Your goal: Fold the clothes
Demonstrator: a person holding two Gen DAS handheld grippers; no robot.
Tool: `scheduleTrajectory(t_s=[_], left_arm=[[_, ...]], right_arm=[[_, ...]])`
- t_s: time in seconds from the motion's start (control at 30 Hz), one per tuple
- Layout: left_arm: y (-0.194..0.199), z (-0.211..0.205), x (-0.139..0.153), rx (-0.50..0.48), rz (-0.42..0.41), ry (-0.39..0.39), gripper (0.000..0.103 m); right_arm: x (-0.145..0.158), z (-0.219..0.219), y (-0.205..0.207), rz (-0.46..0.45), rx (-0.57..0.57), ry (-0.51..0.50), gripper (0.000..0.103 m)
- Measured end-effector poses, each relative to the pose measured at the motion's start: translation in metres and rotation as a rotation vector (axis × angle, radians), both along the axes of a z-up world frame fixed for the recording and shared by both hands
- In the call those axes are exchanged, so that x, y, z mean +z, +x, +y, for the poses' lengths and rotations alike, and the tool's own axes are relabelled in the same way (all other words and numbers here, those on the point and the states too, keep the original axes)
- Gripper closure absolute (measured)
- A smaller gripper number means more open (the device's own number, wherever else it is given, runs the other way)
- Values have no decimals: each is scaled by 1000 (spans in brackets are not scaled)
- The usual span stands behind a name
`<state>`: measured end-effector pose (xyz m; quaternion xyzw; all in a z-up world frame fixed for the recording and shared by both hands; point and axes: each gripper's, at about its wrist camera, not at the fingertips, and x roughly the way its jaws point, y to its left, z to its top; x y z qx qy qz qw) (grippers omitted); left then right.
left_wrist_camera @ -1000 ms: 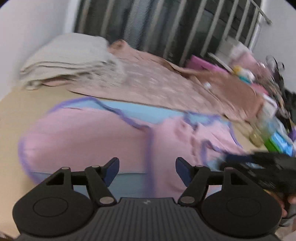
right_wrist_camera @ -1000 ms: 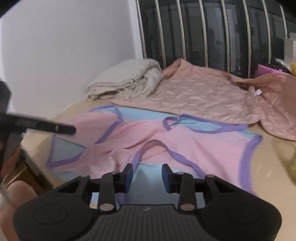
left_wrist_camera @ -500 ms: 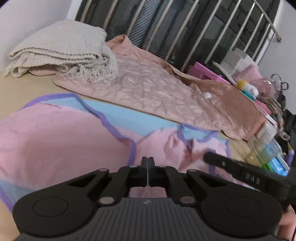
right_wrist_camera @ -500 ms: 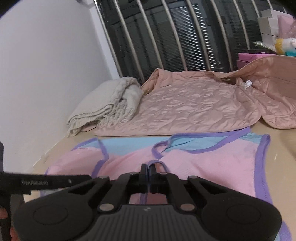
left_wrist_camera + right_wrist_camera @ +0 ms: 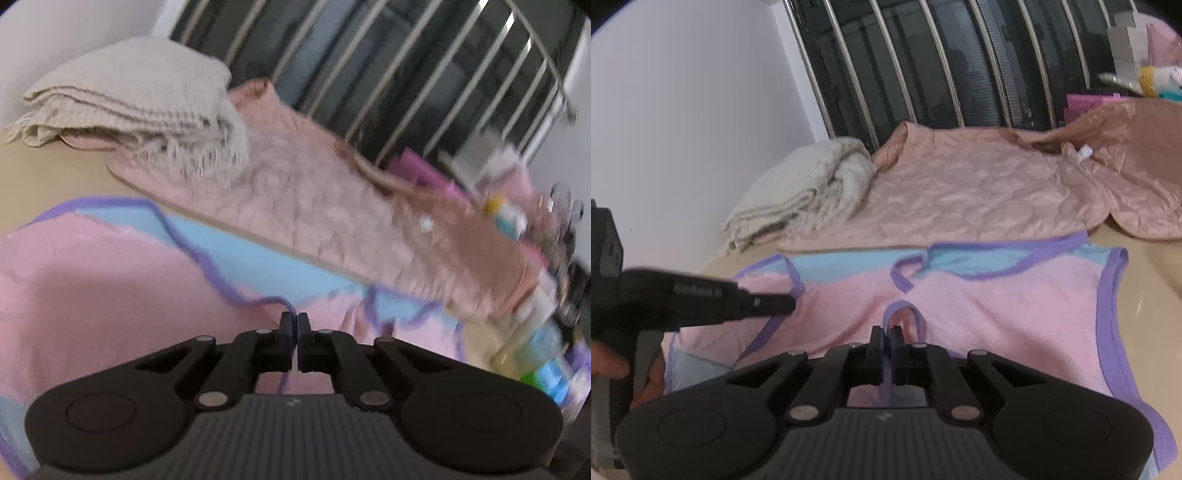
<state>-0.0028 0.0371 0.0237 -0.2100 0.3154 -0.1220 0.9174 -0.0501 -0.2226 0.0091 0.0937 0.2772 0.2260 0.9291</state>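
A pink and light-blue garment with purple trim lies spread on a beige table; it also shows in the left wrist view. My left gripper is shut on the garment's purple-trimmed edge. My right gripper is shut on a purple-trimmed strap loop of the same garment. The left gripper's body shows in the right wrist view at the left, over the garment's left side.
A quilted peach jacket lies behind the garment. A folded cream knit blanket sits at the back left by the white wall. Metal window bars stand behind. Bottles and small items crowd the table's right side.
Both grippers went from open to shut on the garment's purple trim. They have since lifted and moved with it; the left view is now blurred by motion.
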Motion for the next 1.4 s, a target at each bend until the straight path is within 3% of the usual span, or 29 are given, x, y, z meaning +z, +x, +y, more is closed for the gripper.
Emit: scheduleTrajectory(t_s=[0.03, 0.17, 0.2, 0.3, 0.33, 0.43, 0.6, 0.67, 0.73, 0.83, 0.87, 0.9, 0.97, 1.03, 1.07, 1.1, 1.13, 1.17, 1.3, 1.37, 1.4], left_arm=[[2, 3, 2, 4, -4, -20, 102], [13, 4, 3, 23, 9, 18, 101], [14, 5, 1, 25, 27, 30, 92], [0, 19, 0, 36, 38, 1, 51], [-12, 25, 0, 25, 34, -11, 46], [-42, 27, -1, -52, 32, 24, 45], [-50, 7, -9, -94, 52, 119, 49], [-47, -1, -9, -96, 52, 150, 63], [-43, -7, -11, -91, 50, 179, 102], [-37, 0, -14, -49, 47, 122, 102], [-38, 2, -13, -30, 40, 108, 102], [-40, 5, -12, -11, 29, 103, 102], [-43, 11, -10, 19, 14, 99, 101], [-47, 13, -7, 29, 14, 92, 96], [-50, 12, -5, 8, 12, 96, 94], [-53, 12, -3, -13, 9, 101, 81], [-59, 11, -1, -23, 0, 103, 62], [-65, 11, 0, -33, -10, 106, 56], [-82, 11, -1, -85, 4, 132, 55], [-85, 9, -8, -89, 29, 162, 55], [-87, 9, -11, -87, 27, 175, 55]], right_arm=[[3, -1, -1, -15, -4, 12, 101], [5, -1, 3, -32, -39, -7, 101], [4, -1, 5, -28, -54, -22, 101], [-2, -5, 5, 5, -77, -49, 94], [-2, -7, 2, 9, -82, -59, 93], [3, -15, -18, -9, -44, -88, 82], [29, -7, -20, -71, -8, -120, 79], [37, 5, -3, -106, 15, -180, 71], [35, 21, 26, -89, 37, -242, 71], [14, 44, 61, 17, 58, -337, 73], [8, 46, 65, 50, 61, -344, 80], [4, 44, 64, 65, 46, -325, 98], [4, 28, 52, 45, -11, -226, 100], [6, 4, 39, 41, -71, -112, 99], [6, -7, 34, 46, -90, -79, 94], [5, -16, 31, 53, -107, -58, 85], [6, -23, 26, 51, -113, -56, 82], [8, -25, 20, 34, -101, -64, 78], [13, -13, 7, -12, -9, -106, 68], [8, -1, 16, 6, -7, -139, 69], [4, 5, 22, 26, -12, -164, 74]])
